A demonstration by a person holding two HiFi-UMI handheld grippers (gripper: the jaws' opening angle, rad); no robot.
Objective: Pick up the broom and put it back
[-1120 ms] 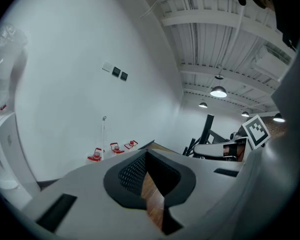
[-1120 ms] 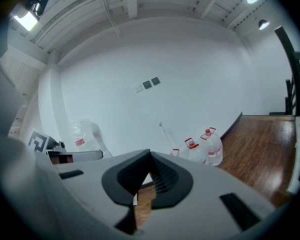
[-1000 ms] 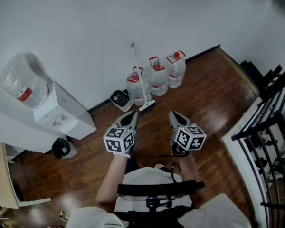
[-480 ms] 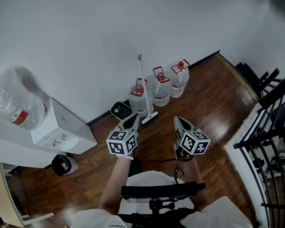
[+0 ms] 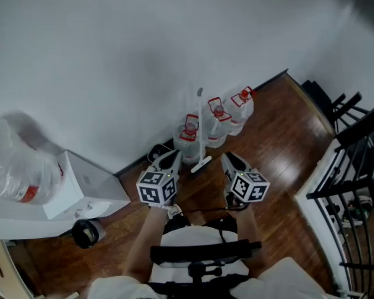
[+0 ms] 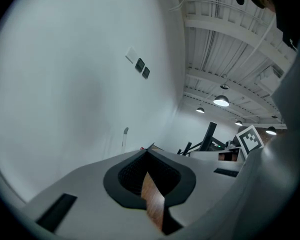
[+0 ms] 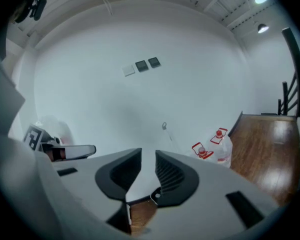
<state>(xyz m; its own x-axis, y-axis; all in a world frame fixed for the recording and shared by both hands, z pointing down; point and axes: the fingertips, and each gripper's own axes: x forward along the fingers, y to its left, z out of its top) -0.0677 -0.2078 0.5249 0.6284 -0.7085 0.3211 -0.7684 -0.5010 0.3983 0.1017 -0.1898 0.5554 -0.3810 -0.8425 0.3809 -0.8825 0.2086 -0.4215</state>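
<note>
One white wall (image 5: pixel 81 55) meets the wood floor (image 5: pixel 280 136). Water dispenser (image 5: pixel 81 189) stands at left. Three water jugs (image 5: pixel 218 120) line the wall base. The broom (image 5: pixel 201 129) leans upright against the wall, in front of the jugs. Left gripper (image 5: pixel 174 152): jaws together, empty. Right gripper (image 5: pixel 226 156): jaws narrowly apart, just opening, nothing between.

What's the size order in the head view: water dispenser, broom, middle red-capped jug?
Water dispenser: largest, though nearest the camera.
Broom: next, by length.
Middle jug: smallest, though wider than the broom's handle.
</note>
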